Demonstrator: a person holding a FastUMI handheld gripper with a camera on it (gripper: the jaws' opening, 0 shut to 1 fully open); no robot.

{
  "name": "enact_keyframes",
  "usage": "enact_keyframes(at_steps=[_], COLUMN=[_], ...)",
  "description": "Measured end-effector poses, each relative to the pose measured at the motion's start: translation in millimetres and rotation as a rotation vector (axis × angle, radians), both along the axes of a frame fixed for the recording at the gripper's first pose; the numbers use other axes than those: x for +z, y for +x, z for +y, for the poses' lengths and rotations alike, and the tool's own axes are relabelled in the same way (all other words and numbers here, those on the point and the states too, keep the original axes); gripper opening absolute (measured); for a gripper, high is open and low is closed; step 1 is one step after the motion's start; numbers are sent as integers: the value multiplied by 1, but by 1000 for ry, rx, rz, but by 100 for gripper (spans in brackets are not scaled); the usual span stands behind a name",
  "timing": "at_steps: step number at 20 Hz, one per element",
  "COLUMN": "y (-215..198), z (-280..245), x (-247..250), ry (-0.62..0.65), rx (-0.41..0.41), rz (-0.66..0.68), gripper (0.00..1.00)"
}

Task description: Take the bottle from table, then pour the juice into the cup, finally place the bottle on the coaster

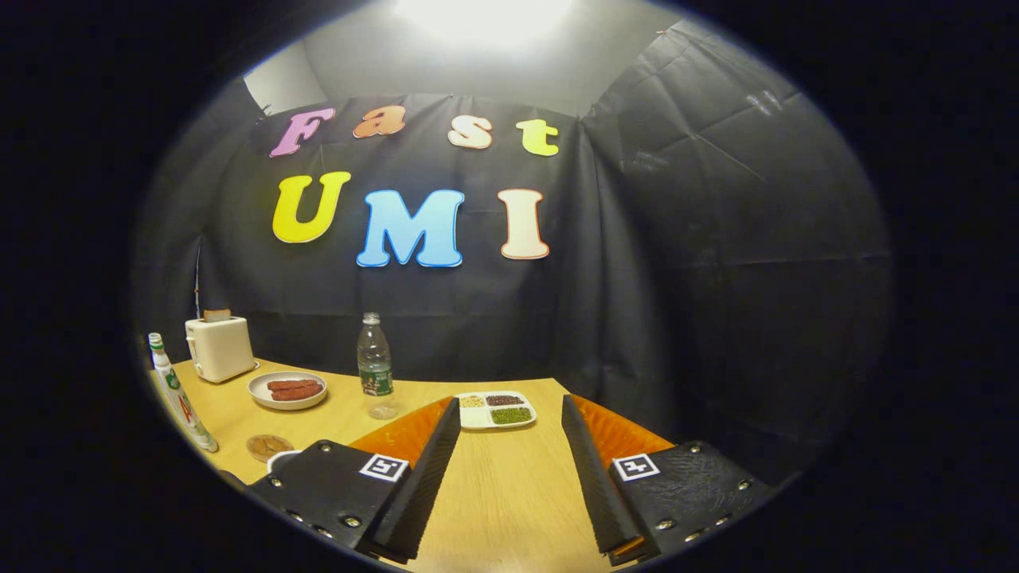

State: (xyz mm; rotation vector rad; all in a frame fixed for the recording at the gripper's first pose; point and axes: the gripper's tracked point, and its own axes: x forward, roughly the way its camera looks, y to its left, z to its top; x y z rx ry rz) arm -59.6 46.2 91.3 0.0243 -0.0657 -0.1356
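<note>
Bottle (375, 365): clear plastic, upright on the table (509, 493), beyond the left finger, untouched.
Gripper (509, 414): fingers spread wide over bare tabletop, holding nothing.
Coaster (269, 446): round, flat on the table, just beside the left finger.
Divided dish (495, 410): just ahead, between the fingertips, with grains and beans.
Plate (287, 390): left of the bottle, holding sausages.
Toaster (219, 347): behind the plate, bread in its slot.
Second bottle (179, 394): white, standing near the coaster.

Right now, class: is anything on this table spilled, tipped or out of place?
Nothing stands out. The clear bottle stands upright beyond the open gripper, the sausage plate and sectioned dish sit flat, and no spill shows on the table.
</note>
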Motion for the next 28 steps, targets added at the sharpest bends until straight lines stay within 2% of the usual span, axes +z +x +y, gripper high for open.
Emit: enact_keyframes(at_steps=[1,4,8,13,17,21,28], y=[-7,-25,-44,-59,-67,-70,-67], z=[10,43,90,165,234,291,364], x=[8,24,36,44,40,26,-11], ry=[11,42,72,77,82,63,41], rx=[5,28,59,168,293,395,521], rz=[-12,-29,-35,-55,-59,-43,22], gripper=[79,90,90,90,90,90,90])
